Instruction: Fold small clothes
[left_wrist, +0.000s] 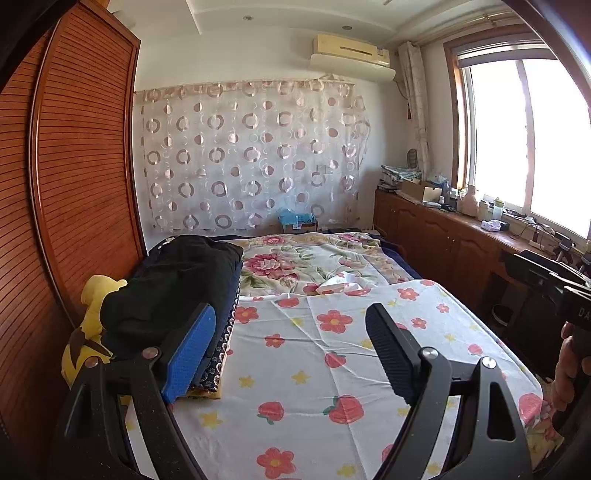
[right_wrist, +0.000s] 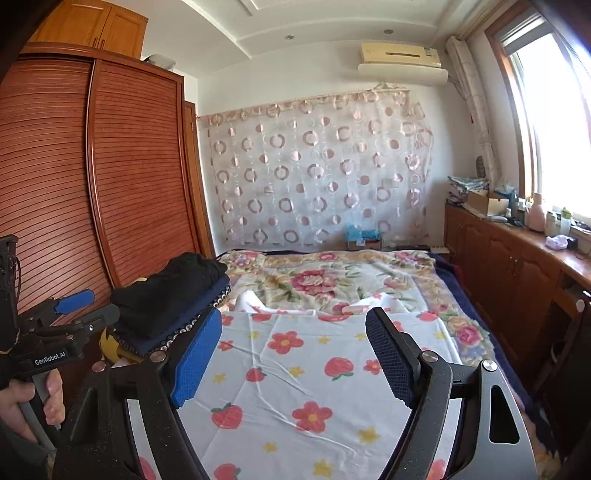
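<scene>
Both jaws being held wide, empty: left gripper (left_wrist: 291, 325), right gripper (right_wrist: 293, 328) | white garment (left_wrist: 338, 286) lying mid-bed (left_wrist: 480, 332), beyond reach | folded stack (left_wrist: 177, 291) at left edge | pickup being prepared; reaching forward needed

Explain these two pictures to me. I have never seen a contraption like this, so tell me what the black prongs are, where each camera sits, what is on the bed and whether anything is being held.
There is no robot here: a person holds a hand-operated gripper in each hand, each carrying a wide-angle camera that looks forward between its two fingers. One picture comes from the left gripper, the other from the right gripper. The right view also catches the left gripper from the side, with the person's left hand on its handle.

Both grippers are open and hold nothing. Below them lies a white cloth printed with flowers and strawberries, spread on a floral blanket. A small white garment lies crumpled beyond the cloth. A stack of dark folded clothes sits by the wardrobe.
</scene>
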